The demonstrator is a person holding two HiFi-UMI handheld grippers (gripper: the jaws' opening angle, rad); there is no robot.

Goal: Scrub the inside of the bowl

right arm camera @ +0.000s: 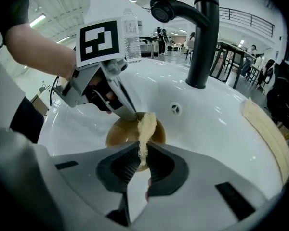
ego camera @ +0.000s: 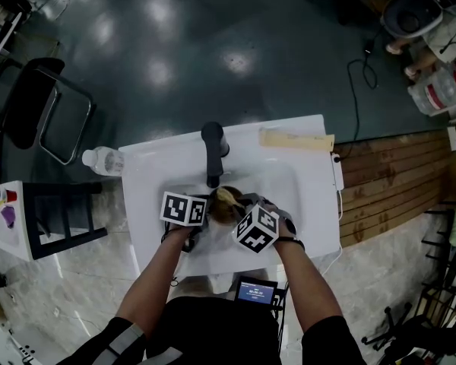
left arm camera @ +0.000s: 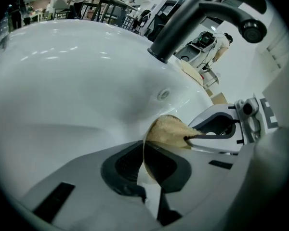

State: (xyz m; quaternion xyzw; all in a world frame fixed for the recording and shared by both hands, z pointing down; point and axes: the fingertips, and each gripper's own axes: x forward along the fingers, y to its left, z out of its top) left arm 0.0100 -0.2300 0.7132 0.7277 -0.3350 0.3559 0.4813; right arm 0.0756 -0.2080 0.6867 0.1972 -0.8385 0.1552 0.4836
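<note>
Sink [ego camera: 308, 204], white, on dark floor [ego camera: 213, 36]: left claw [left arm camera: 145, 165] clamps bowl [right arm camera: 118, 134], right claw [right arm camera: 142, 162] pinches sponge [right arm camera: 147, 124].

No legible text; bottle label [right arm camera: 131, 38] seemingly too blurred.

Black faucet [ego camera: 213, 149], water bottle [ego camera: 102, 160], black chair [ego camera: 29, 93]

Your sink [right arm camera: 221, 129] looks like smooth, glossy white ceramic; the tap [right arm camera: 204, 47] is matt black metal. The bowl [right arm camera: 118, 134] is glossy, brown, translucent like glass, and the scrub pad [right arm camera: 145, 126] is rough and fibrous.
</note>
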